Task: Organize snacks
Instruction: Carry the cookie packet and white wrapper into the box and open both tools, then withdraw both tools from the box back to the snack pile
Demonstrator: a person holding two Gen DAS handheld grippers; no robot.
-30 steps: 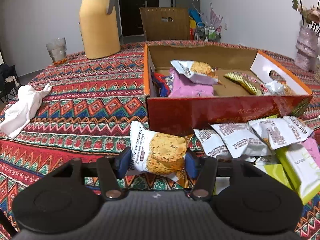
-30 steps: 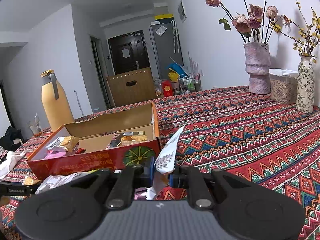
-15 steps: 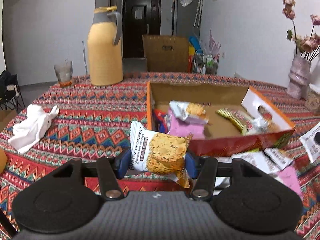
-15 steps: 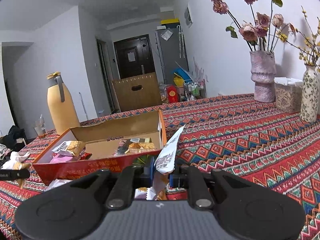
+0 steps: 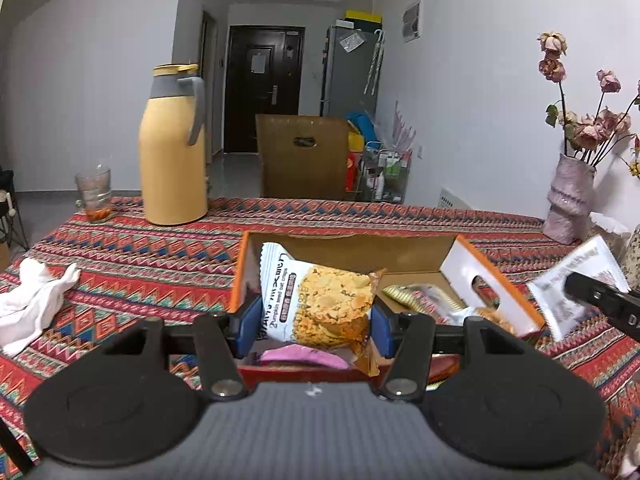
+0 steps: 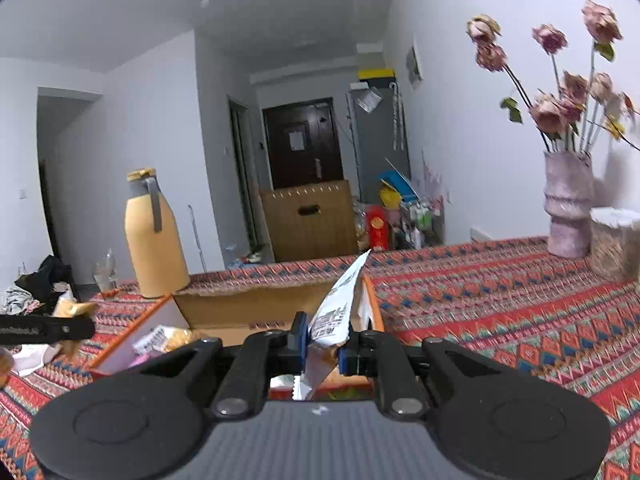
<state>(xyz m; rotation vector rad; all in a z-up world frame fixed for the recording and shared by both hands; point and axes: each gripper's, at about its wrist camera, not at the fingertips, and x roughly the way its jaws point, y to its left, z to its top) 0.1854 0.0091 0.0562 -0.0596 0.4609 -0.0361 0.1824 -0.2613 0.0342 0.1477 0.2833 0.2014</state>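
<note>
My left gripper [image 5: 316, 322] pinches a crisp pack [image 5: 318, 304] across its width, one blue pad [image 5: 249, 322] on each side seam, and the pack hangs in the air just near of the box [image 5: 494, 300]. My right gripper [image 6: 323, 346] is pressed nearly together on the thin edge of a white pack [image 6: 334, 314], which stands up on edge between the pads, over the right end of the box. In the left view the same white pack [image 5: 576, 284] shows at the far right, clear of the table.

Both packs look light, so I judge weight is no worry. The film looks glossy and probably slippery, and the pouches seem puffed with air, so a grip on the belly may squirm. The crisps inside are likely brittle; a hard squeeze across the middle could crush them. The left hold spans the filled part, so I would keep it gentle. The right hold on the flat edge spares the contents, but the pack may swing and flop about that one pinch.

The box sits on the patterned cloth [image 5: 132, 264] and already holds several packs, among them a pink pack [image 5: 302, 356] at its near left. A flask [image 5: 174, 148] and a glass [image 5: 94, 192] stand far left, well apart.
</note>
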